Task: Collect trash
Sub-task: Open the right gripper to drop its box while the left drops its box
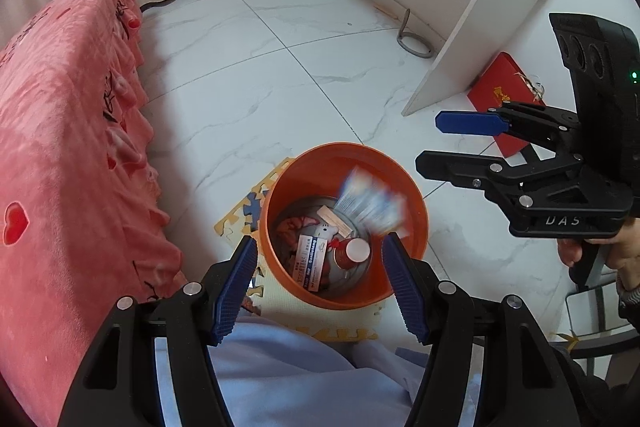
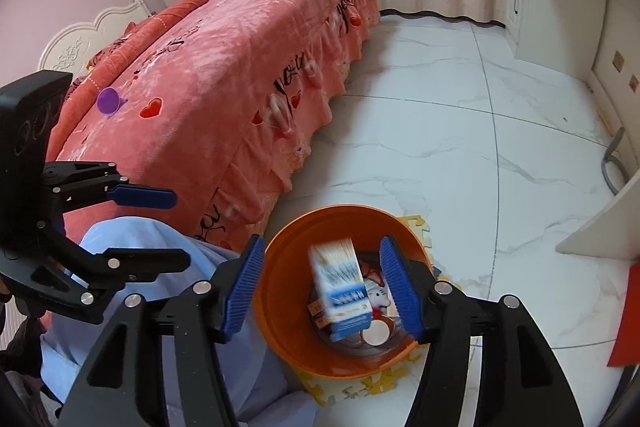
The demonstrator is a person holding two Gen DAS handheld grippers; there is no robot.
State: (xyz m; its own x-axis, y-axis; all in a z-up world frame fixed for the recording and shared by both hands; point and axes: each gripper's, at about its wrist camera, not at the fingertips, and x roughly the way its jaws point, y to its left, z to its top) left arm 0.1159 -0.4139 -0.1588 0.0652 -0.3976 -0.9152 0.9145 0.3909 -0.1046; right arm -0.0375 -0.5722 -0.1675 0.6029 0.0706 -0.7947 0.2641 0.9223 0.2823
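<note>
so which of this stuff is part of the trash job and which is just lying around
Part of the job:
- orange bin
- blue-and-white carton, blurred, falling into the bin
- trash already in the bin: small box, white-capped container
- left gripper and right gripper, both open

Just lying about:
- pink bedspread
- purple disc
- red folder
- foam puzzle mat

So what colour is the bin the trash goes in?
Orange. The bin shows best in the left wrist view.
</note>
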